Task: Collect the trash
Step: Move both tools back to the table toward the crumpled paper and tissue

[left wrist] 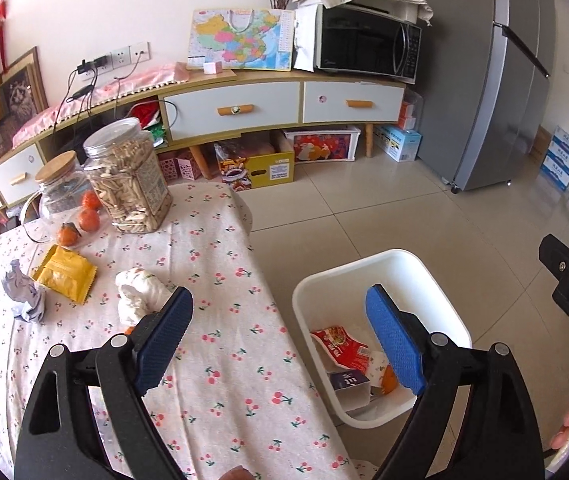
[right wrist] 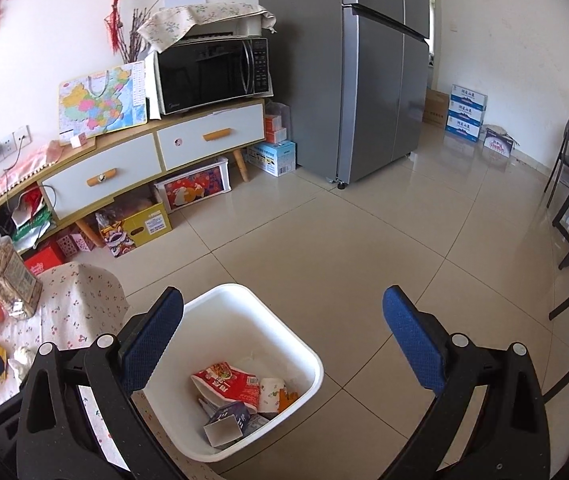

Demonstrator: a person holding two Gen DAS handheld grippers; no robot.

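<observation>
1. L gripper [left wrist: 278,336]: jaws wide apart, nothing between; lower centre of left-wrist view, straddling table edge and bin.
2. R gripper [right wrist: 284,334]: jaws apart, empty; poised over bin, lower centre of right-wrist view.
3. Bin [left wrist: 312,292]: white plastic, squarish w/ rounded corners, on tiled floor just beside table. Already holds red wrapper [left wrist: 338,346], small dark carton [left wrist: 350,384], printed paper scrap.
4. Trash left on table [left wrist: 220,264], left side of left-wrist view: white wad [left wrist: 140,294] nearest, touching L jaw tip in frame; yellow packet [left wrist: 66,274]; grey wad [left wrist: 24,292] furthest left.
5. White wad: crumpled tissue or cloth, cannot tell which. Prob. very light, soft, compressible. Pinch across bulk mid-lump; no slip risk.
6. Yellow packet: flat foil-like sachet, zigzag edge, glossy. Likely light, slick, lies flush on cloth. Take by raised edge or corner.
7. Grey wad: crumpled paper, stiff creases, light. Grip across widest fold.
8. Not trash, upper left: jar [left wrist: 128,176] of snacks, oranges [left wrist: 86,216]. Cloth soft, cherry print; may bunch under jaws.
</observation>
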